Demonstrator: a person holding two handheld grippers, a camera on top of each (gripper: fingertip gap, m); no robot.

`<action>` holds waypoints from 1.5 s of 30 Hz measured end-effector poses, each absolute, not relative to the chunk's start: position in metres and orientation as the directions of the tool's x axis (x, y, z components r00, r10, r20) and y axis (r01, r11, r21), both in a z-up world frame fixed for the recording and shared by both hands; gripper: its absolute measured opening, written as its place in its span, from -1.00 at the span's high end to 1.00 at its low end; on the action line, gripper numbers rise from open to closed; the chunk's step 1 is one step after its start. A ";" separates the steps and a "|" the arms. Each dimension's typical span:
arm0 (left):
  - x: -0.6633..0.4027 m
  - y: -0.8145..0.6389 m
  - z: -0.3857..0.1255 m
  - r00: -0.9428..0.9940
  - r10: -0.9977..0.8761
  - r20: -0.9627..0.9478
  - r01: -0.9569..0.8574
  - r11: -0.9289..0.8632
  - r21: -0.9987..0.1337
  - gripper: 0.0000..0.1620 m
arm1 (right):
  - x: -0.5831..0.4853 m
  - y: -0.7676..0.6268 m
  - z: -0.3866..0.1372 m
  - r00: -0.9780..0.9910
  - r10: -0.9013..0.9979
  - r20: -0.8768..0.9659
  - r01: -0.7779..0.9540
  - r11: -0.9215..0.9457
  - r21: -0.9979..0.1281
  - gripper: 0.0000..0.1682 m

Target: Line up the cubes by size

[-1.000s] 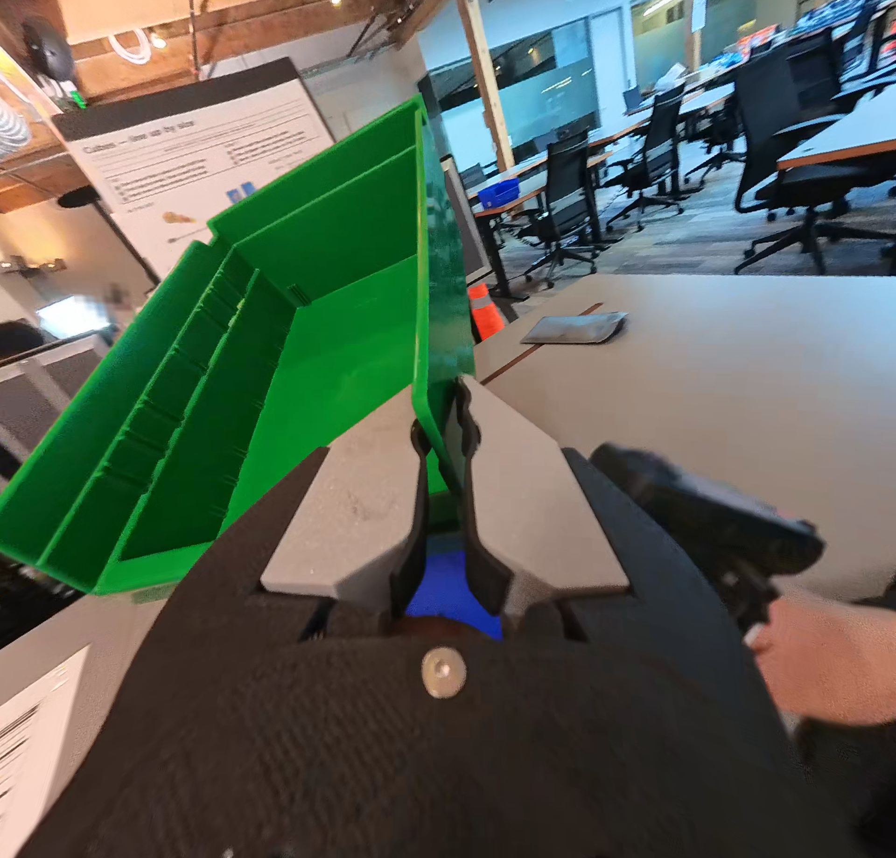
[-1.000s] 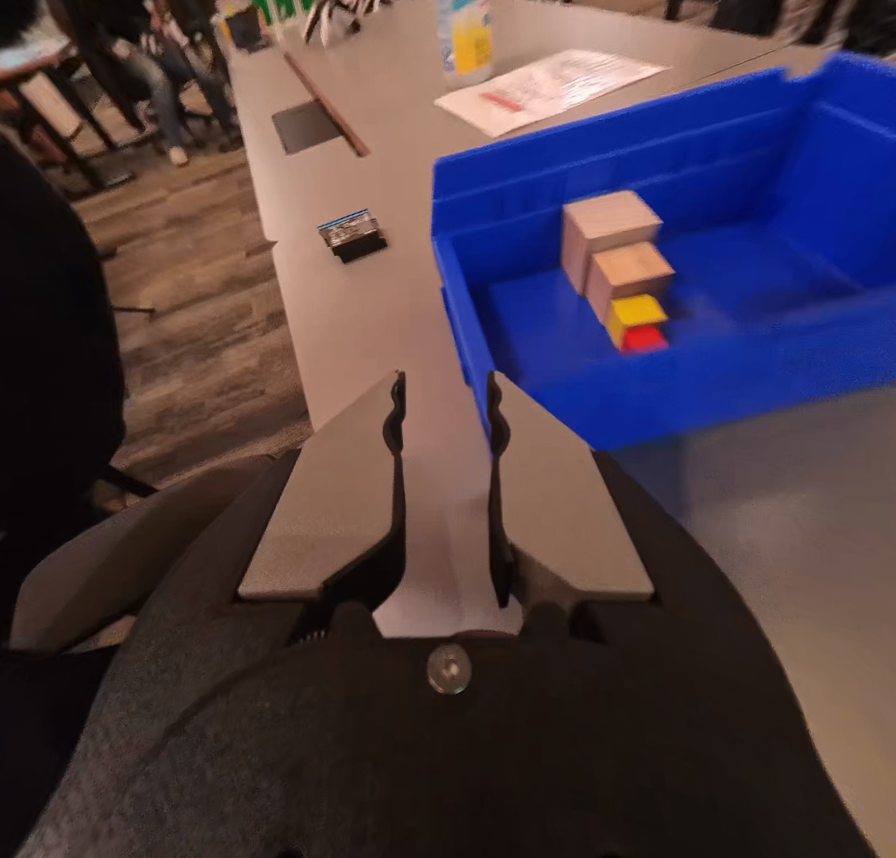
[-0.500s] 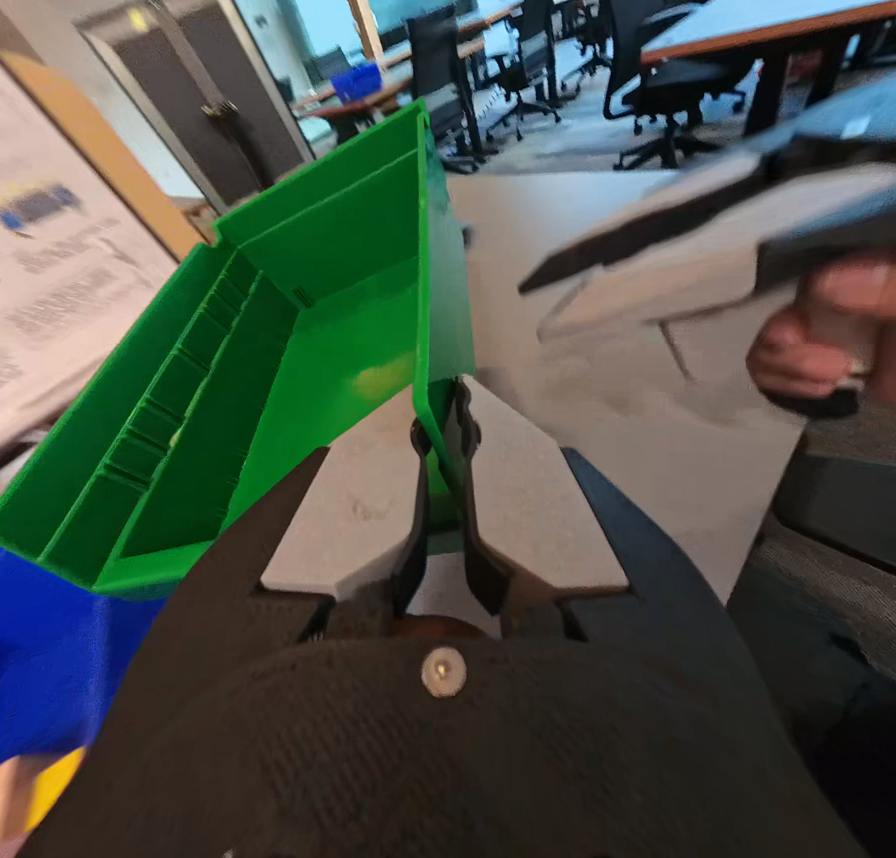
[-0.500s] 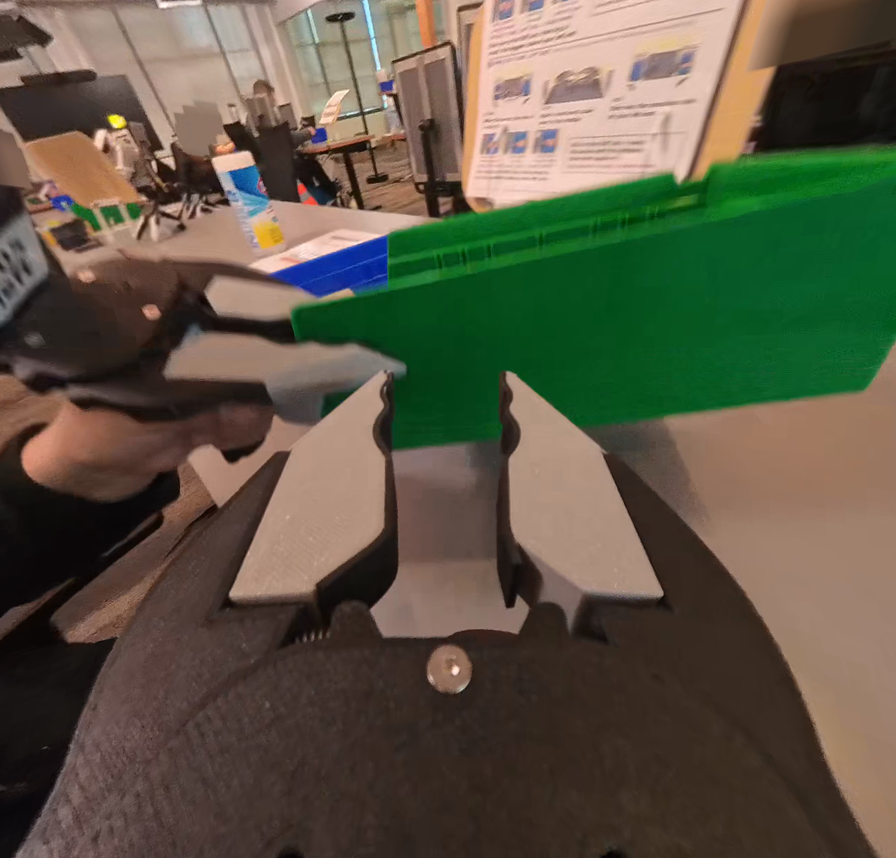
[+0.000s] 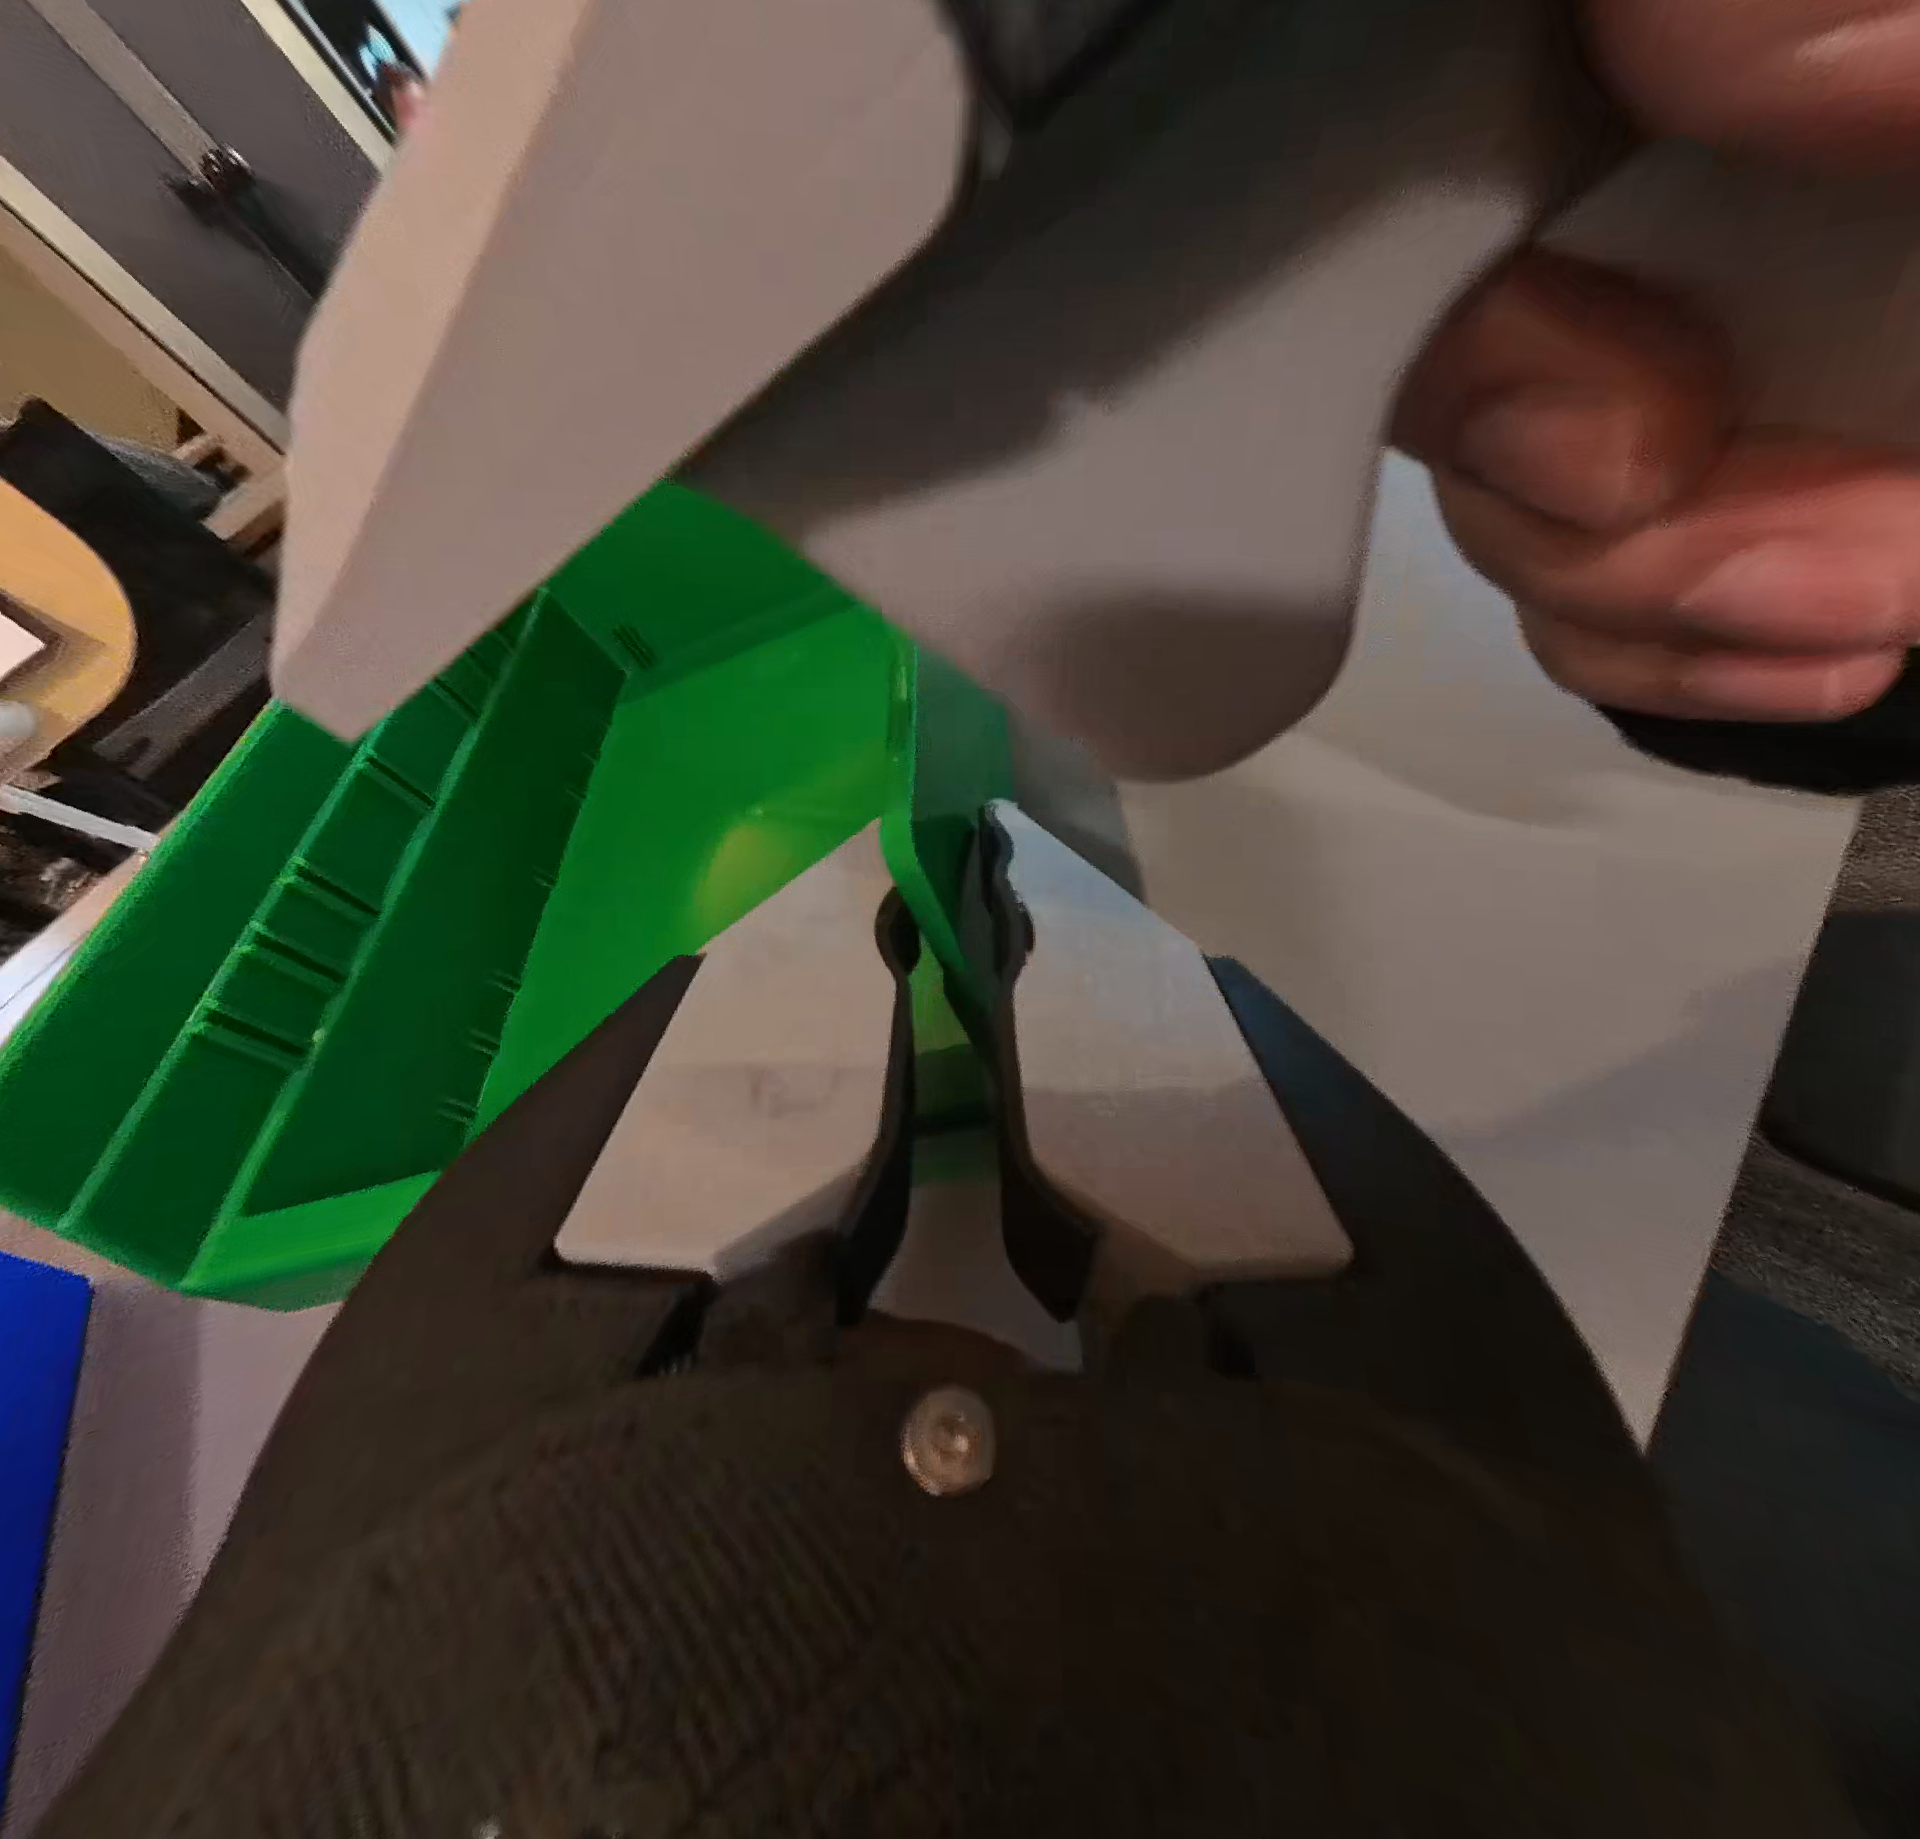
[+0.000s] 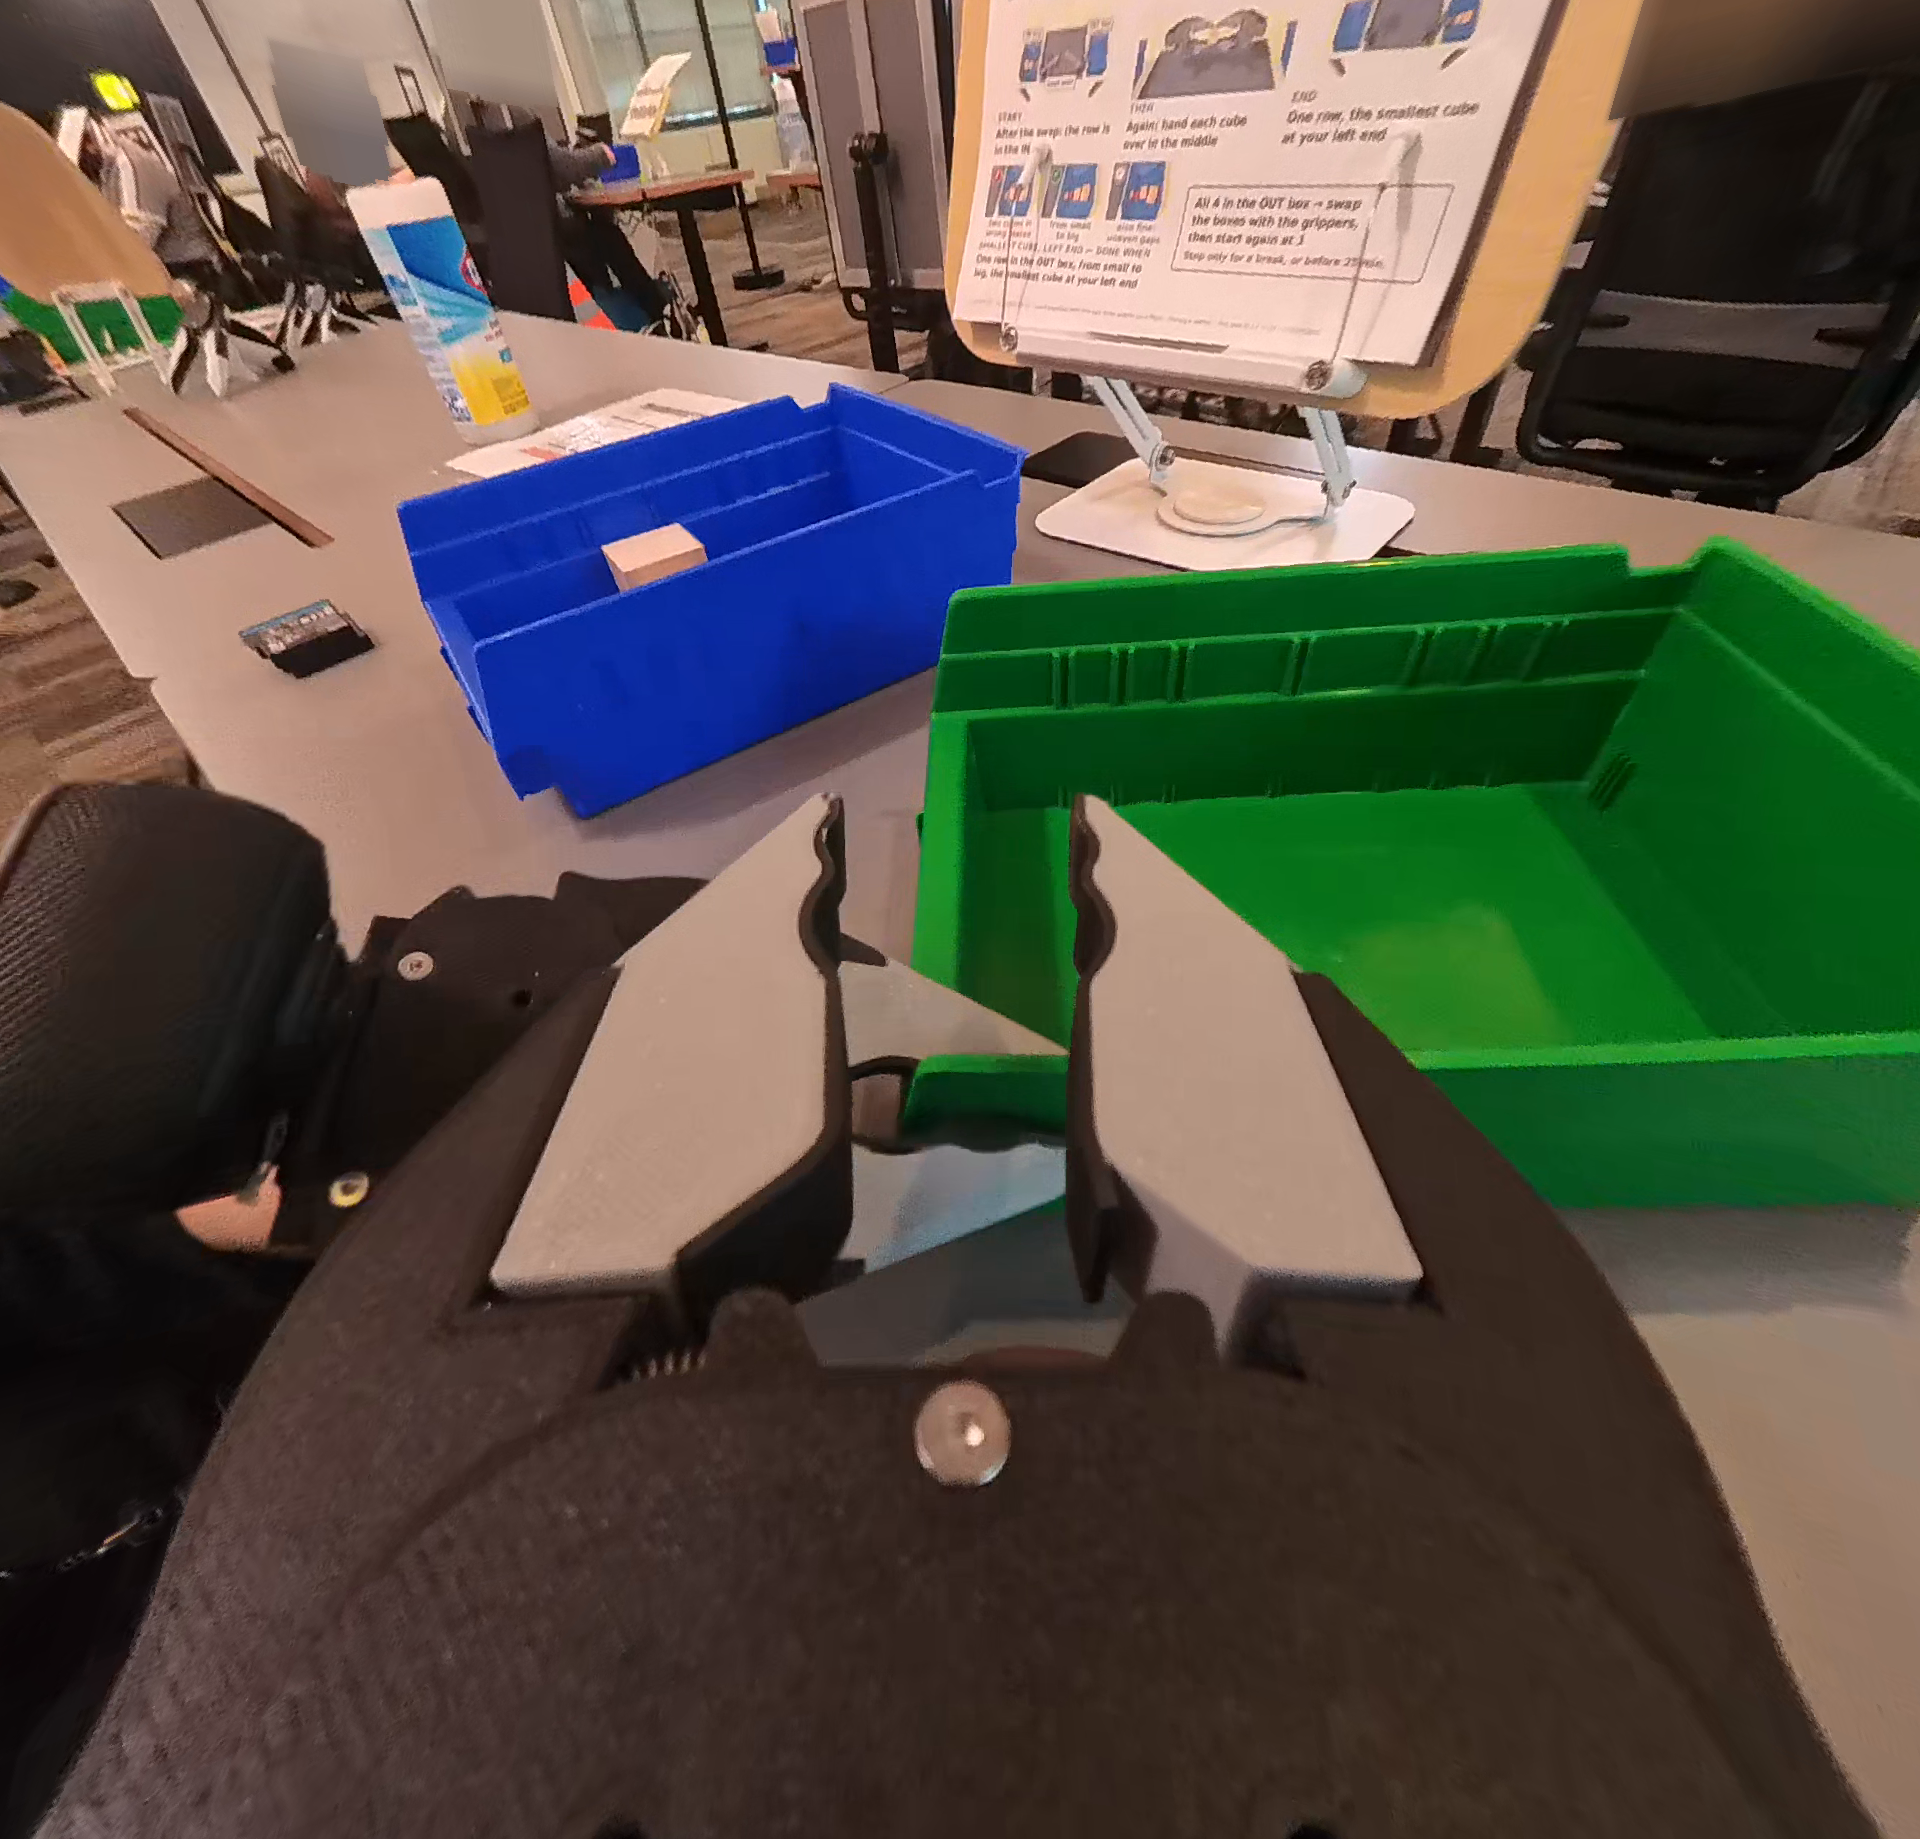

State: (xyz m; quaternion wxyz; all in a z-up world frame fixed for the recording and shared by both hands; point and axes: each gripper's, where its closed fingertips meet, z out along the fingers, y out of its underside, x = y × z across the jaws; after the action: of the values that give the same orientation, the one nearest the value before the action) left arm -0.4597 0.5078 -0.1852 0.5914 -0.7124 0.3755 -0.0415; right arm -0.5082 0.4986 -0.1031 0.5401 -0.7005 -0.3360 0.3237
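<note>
In the left wrist view the left gripper (image 5: pixel 951 916) is clamped on the near corner wall of the green bin (image 5: pixel 416 958), its grey wedge fingers (image 5: pixel 1132 1062) pinching thin, glossy plastic between them. The right gripper's grey body (image 5: pixel 623 262) hangs blurred and close over the bin from 12 o'clock, with the person's hand (image 5: pixel 1683 501) on it at 2 o'clock, so little room is left above.

In the right wrist view the right gripper (image 6: pixel 951 875) has its jaws apart with nothing between them, poised over the bin's near left corner (image 6: pixel 987 1083), where the left gripper's grey fingertip (image 6: pixel 935 1020) shows on the rim. The green bin (image 6: pixel 1455 906) sits at 2 o'clock on the matte grey table (image 6: pixel 395 802); it is empty, smooth-floored, with ribbed slots along its far wall. Bare tabletop lies to the right of the right gripper at 4 o'clock.

Farther out at 11 o'clock is the blue bin (image 6: pixel 727 646), apart from the green one with a strip of table between. Inside it a pale wooden cube (image 6: pixel 655 555) shows above the front wall; the others cannot be seen. Beyond are a cylindrical wipes canister (image 6: pixel 442 314) at 11 o'clock and an instruction sheet (image 6: pixel 1247 127) on a white stand at 1 o'clock.
</note>
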 end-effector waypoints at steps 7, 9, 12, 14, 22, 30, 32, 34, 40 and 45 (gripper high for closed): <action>-0.502 0.469 -0.173 0.672 -0.655 -0.345 -0.491 -0.044 -0.870 0.61 | -0.523 0.479 -0.116 0.506 0.861 -0.047 0.207 -0.175 -0.963 0.47; -0.533 0.454 -0.165 0.678 -0.654 -0.335 -0.483 -0.053 -0.874 0.61 | -0.537 0.465 -0.124 0.448 0.894 -0.018 0.263 -0.151 -0.953 0.45; -0.588 0.436 -0.153 0.708 -0.609 -0.358 -0.480 -0.043 -0.876 0.61 | -0.554 0.460 -0.142 0.437 0.897 0.058 0.375 -0.124 -0.919 0.44; -0.634 0.431 -0.150 0.741 -0.542 -0.397 -0.505 -0.059 -0.861 0.61 | -0.561 0.468 -0.154 0.470 0.874 0.124 0.443 -0.112 -0.890 0.44; -0.801 0.428 -0.167 0.662 -0.414 -0.625 -0.720 -0.118 -0.684 0.65 | -0.526 0.493 -0.186 0.550 0.787 0.280 0.633 -0.174 -0.754 1.00; -0.833 0.420 -0.198 0.459 -0.581 -0.673 -0.872 -0.147 -0.468 0.26 | -0.375 0.566 -0.187 0.736 0.457 0.500 0.664 -0.341 -0.666 0.60; -0.840 0.427 -0.209 0.443 -0.609 -0.659 -0.883 -0.170 -0.437 0.26 | -0.375 0.564 -0.188 0.775 0.515 0.367 0.594 -0.395 -0.700 0.51; -0.843 0.433 -0.218 0.431 -0.655 -0.621 -0.889 -0.190 -0.417 0.23 | -0.407 0.547 -0.173 0.727 0.652 0.214 0.529 -0.334 -0.780 0.42; -0.846 0.454 -0.239 0.473 -0.672 -0.570 -0.878 -0.310 -0.364 0.50 | -0.475 0.529 -0.152 0.584 0.797 0.154 0.497 -0.202 -0.844 0.35; -0.854 0.448 -0.239 0.565 -0.597 -0.570 -0.825 -0.432 -0.365 0.50 | -0.498 0.524 -0.171 0.545 0.828 0.135 0.525 -0.211 -0.825 0.32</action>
State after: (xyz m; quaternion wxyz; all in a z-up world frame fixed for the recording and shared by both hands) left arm -0.8535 0.4477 -0.2389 0.3151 -0.8266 0.4298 0.1809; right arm -0.4981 0.5245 -0.1708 0.4430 -0.7590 -0.4455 0.1708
